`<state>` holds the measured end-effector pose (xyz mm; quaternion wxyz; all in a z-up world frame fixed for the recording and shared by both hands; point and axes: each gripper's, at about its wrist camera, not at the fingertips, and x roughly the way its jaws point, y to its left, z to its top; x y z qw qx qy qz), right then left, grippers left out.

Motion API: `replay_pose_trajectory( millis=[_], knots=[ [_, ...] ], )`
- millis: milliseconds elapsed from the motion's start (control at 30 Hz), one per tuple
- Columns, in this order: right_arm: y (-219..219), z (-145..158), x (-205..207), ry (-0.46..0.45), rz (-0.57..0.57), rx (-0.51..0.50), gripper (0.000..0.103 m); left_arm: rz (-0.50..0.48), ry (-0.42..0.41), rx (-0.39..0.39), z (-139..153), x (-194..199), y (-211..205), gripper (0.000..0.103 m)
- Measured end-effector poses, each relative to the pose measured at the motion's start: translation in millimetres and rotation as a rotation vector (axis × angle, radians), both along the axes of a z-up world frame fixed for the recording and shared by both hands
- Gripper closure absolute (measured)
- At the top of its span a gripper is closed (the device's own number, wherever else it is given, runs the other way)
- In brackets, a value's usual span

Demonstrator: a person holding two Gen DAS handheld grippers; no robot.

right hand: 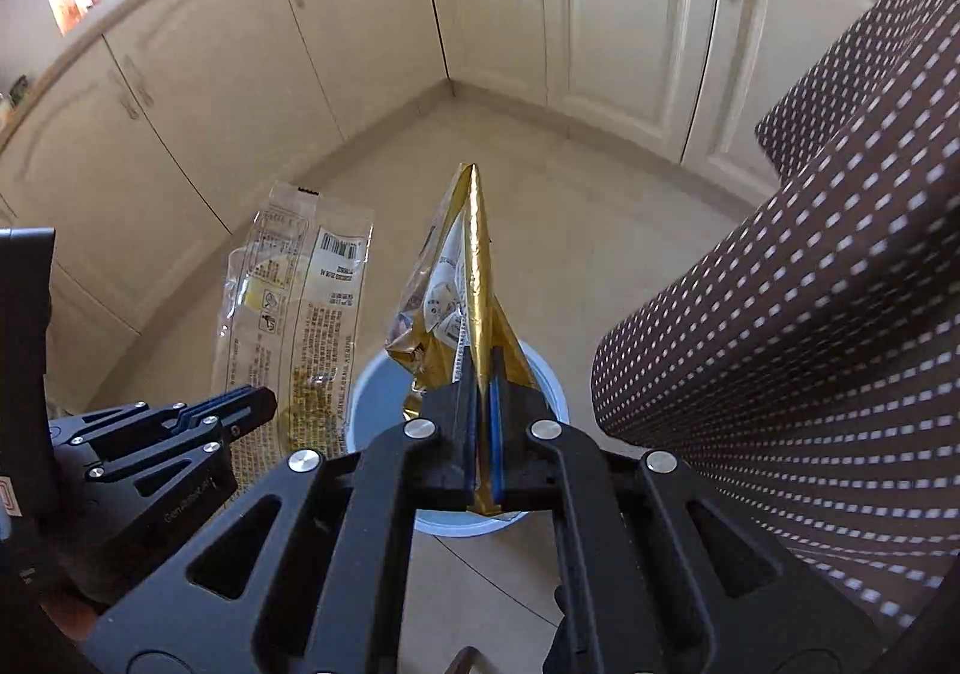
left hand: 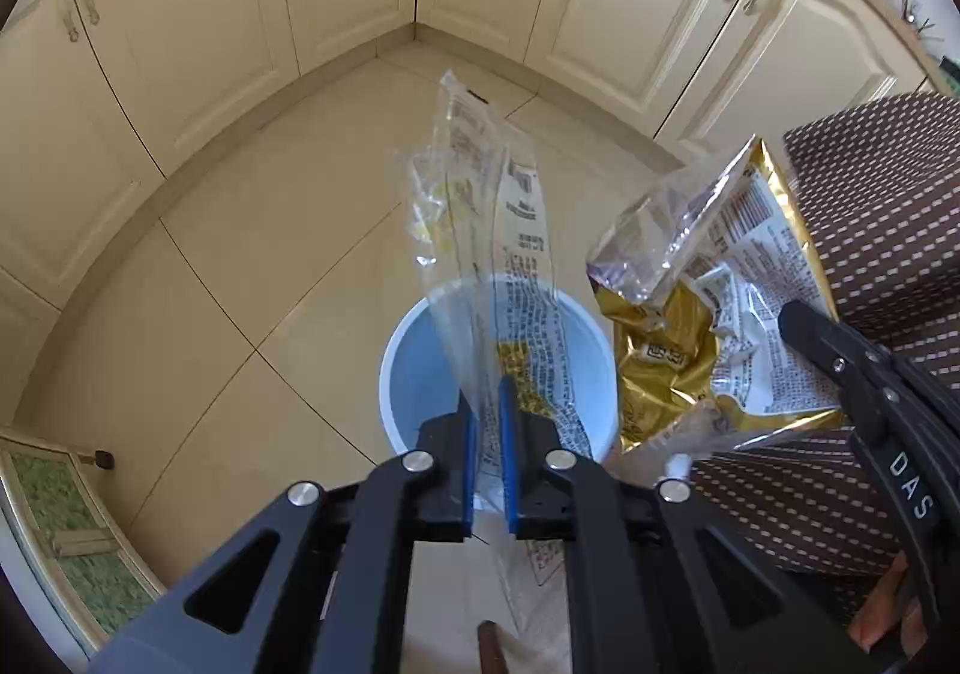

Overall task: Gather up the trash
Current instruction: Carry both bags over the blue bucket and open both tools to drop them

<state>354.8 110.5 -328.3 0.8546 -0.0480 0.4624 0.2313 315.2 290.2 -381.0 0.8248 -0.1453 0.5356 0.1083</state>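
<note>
My left gripper [left hand: 487,410] is shut on a clear printed plastic wrapper [left hand: 480,206] and holds it upright above a light blue bin [left hand: 414,374] on the floor. My right gripper [right hand: 483,374] is shut on a gold foil snack bag [right hand: 474,266], held over the same bin [right hand: 372,410]. The gold bag [left hand: 708,326] shows to the right in the left wrist view, with the right gripper [left hand: 804,320] behind it. The clear wrapper [right hand: 300,302] and left gripper [right hand: 264,404] show at the left in the right wrist view.
Cream kitchen cabinets [left hand: 252,14] meet in a corner ahead, above a beige tiled floor [left hand: 240,278]. A brown cloth with white dashes [right hand: 810,284] covers something on the right, close to the bin. A green-patterned panel [left hand: 66,524] lies at the lower left.
</note>
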Motion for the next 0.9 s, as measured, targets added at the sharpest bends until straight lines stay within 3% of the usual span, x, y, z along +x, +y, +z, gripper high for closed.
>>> replay_pose_trajectory(
  millis=[67, 167, 267, 367, 900],
  knots=[
    [4.6, -16.9, 8.0, 0.026, -0.009, -0.018, 0.100, -0.002, 0.006, 0.004, -11.3, 7.8, 1.7, 0.092],
    [5.5, -35.4, 11.5, 0.049, -0.020, -0.038, 0.100, 0.008, 0.028, 0.011, -26.1, 19.0, 5.1, 0.064],
    [7.4, -49.2, 16.9, 0.072, -0.030, -0.038, 0.099, 0.011, 0.016, 0.031, -31.0, 17.9, 2.0, 0.060],
    [11.4, -59.6, 23.4, 0.089, -0.035, -0.037, 0.099, 0.020, 0.000, 0.063, -28.8, 14.8, 1.1, 0.048],
    [35.7, -67.4, 35.2, 0.069, -0.024, 0.008, 0.098, 0.080, -0.073, 0.112, -9.0, -1.1, 17.5, 0.042]
  ],
)
